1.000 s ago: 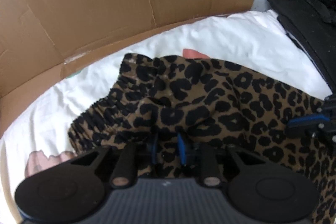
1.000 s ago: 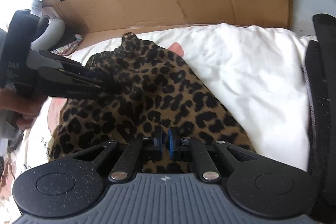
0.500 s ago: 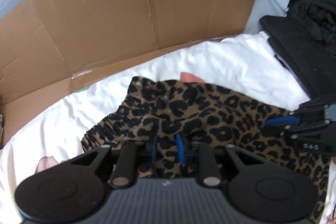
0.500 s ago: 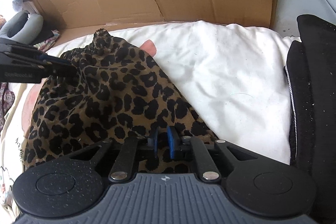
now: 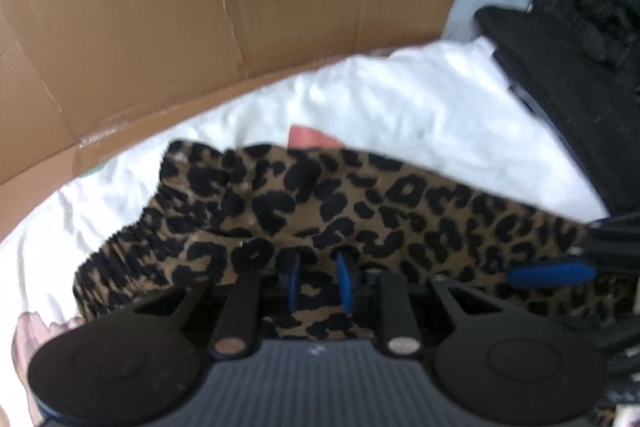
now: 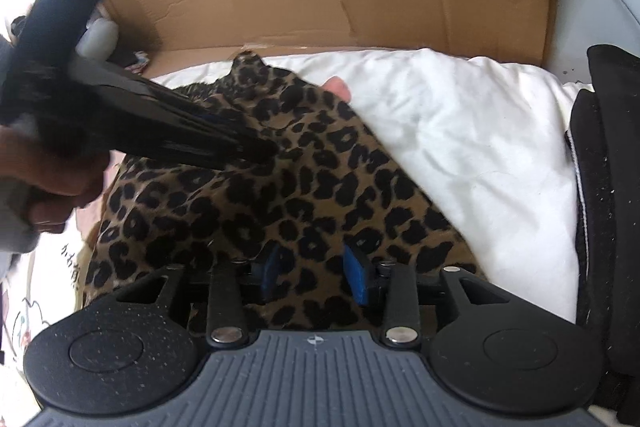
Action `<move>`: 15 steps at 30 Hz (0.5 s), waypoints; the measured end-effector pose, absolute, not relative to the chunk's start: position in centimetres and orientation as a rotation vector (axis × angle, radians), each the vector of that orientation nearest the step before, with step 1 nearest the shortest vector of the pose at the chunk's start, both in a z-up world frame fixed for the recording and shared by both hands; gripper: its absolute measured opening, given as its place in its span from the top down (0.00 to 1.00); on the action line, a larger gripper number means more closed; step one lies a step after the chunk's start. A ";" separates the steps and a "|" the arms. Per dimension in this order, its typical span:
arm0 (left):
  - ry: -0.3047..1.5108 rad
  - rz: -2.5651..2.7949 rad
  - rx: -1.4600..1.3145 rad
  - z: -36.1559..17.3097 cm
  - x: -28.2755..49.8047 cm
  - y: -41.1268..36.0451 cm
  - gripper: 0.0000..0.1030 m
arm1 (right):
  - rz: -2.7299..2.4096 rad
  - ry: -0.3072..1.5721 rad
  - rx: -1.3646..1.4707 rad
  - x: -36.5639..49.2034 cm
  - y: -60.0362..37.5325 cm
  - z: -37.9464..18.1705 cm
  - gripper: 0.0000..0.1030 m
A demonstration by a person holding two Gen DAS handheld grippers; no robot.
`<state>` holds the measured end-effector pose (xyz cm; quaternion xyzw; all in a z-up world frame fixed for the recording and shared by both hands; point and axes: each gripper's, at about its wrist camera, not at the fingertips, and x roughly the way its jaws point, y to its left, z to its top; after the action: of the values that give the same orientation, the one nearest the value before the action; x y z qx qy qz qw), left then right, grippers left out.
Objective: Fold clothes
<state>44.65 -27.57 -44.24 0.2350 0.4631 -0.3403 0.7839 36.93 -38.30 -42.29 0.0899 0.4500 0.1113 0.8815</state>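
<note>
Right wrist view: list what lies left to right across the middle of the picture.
Person's hand → left claw → leopard-print garment → white bedding → black fabric at the right edge.

White bedding (image 6: 472, 147), rumpled, forms the support surface. Leopard-print garment (image 6: 288, 195) lies crumpled directly on it, elastic waistband (image 5: 132, 243) at far left. Black folded fabric (image 6: 600, 187) rests along the bedding's right edge. Flattened cardboard (image 5: 224, 3) stands behind.
</note>
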 end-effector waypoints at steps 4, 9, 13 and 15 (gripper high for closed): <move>1.010 -0.719 0.506 -44.2 44.9 -27.4 0.78 | 0.187 0.947 0.185 36.7 -39.1 -42.9 0.59; 0.997 -0.716 0.491 -42.3 44.0 -26.3 0.70 | 0.134 0.950 0.183 35.9 -40.6 -43.3 0.61; 0.992 -0.736 0.479 -41.0 42.5 -24.4 0.66 | 0.120 0.955 0.143 34.8 -40.9 -43.1 0.61; 0.997 -0.748 0.470 -40.7 41.8 -23.4 0.66 | 0.110 0.955 0.158 34.3 -41.3 -42.8 0.61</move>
<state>41.81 -23.41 -40.67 0.2180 0.4622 -0.3472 0.7863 34.34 -41.33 -42.81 0.0759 0.4588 0.0528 0.8837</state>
